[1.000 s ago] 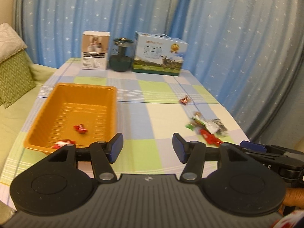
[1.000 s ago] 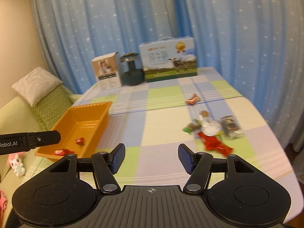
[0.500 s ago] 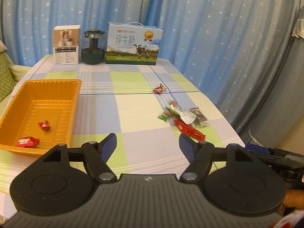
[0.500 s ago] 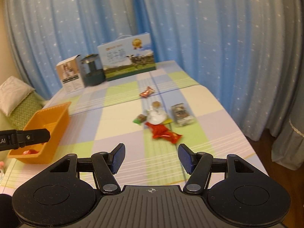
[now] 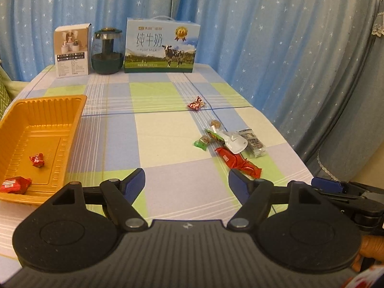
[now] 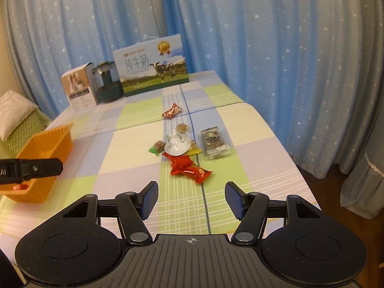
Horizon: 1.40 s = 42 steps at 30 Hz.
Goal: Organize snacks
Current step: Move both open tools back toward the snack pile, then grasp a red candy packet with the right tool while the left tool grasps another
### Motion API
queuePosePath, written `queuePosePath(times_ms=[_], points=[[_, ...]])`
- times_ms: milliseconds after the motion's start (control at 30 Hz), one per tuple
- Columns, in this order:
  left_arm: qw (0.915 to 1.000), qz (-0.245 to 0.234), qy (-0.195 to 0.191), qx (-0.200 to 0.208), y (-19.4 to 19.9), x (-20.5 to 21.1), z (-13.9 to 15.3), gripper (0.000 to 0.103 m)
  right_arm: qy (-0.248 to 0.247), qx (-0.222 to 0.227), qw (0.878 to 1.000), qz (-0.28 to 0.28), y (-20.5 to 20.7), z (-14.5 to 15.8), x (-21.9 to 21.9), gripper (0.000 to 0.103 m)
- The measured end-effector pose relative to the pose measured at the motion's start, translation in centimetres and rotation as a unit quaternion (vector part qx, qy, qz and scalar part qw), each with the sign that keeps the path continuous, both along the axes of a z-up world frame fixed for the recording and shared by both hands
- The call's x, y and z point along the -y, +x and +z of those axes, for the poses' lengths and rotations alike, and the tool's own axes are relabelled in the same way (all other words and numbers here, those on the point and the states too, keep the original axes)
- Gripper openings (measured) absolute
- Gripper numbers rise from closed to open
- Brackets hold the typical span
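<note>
An orange tray (image 5: 74,120) sits at the table's left with two red snacks (image 5: 37,160) inside; it also shows in the right wrist view (image 6: 51,144). A pile of snacks lies at the right: a long red pack (image 6: 189,166), a white pouch (image 6: 177,146), a grey pack (image 6: 214,144), a green candy (image 6: 156,147). A lone red candy (image 6: 171,111) lies farther back. My left gripper (image 5: 186,184) is open and empty over the front of the table. My right gripper (image 6: 191,198) is open and empty, just short of the red pack.
A milk carton box (image 5: 162,45), a dark glass jar (image 5: 107,51) and a small white box (image 5: 72,50) stand at the table's far edge. Blue curtains hang behind and to the right. A green cushion (image 6: 21,129) lies at the left.
Both grippers swung right, away from the tray and toward the snack pile. The right gripper now faces the red pack more squarely. Both stayed open.
</note>
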<state>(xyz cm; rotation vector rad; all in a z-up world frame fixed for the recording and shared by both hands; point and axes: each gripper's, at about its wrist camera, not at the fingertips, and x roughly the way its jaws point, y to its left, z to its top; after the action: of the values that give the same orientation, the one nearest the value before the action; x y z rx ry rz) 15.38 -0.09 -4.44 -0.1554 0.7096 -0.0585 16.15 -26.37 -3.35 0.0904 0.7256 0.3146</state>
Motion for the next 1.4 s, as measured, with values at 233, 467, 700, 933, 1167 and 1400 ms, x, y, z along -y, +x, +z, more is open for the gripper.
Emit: queuePosePath(times_ms=[233, 467, 700, 933, 1167, 1400], points=[[0.9999, 0.002, 0.004, -0.013, 2.5, -0.3, -1.8, 0.074, -0.021, -0.007, 0.999, 0.039, 3.6, -2.3, -0.8, 0.062], [0.9997, -0.009, 0.007, -0.021, 4.8, -0.6, -3.8, 0.074, -0.07, 0.008, 0.992, 0.1, 6.7, -4.6, -2.1, 0.061], [0.9994, -0.016, 0.005, -0.03, 6.7, -0.6, -5.6, 0.074, -0.104, 0.011, 0.982, 0.159, 8.9, -7.0, -3.1, 0.061], [0.999, -0.023, -0.004, -0.04, 7.6, -0.7, -6.7, 0.074, -0.12, 0.004, 0.976, 0.183, 10.7, -8.7, -4.1, 0.045], [0.9989, -0.02, -0.012, -0.041, 7.8, -1.1, -6.9, 0.074, -0.129, -0.002, 0.977, 0.172, 10.3, -8.9, -4.1, 0.024], [0.9988, -0.017, -0.019, -0.041, 7.9, -1.7, -7.0, 0.074, -0.117, 0.008, 0.984, 0.133, 11.0, -7.9, -4.2, 0.023]])
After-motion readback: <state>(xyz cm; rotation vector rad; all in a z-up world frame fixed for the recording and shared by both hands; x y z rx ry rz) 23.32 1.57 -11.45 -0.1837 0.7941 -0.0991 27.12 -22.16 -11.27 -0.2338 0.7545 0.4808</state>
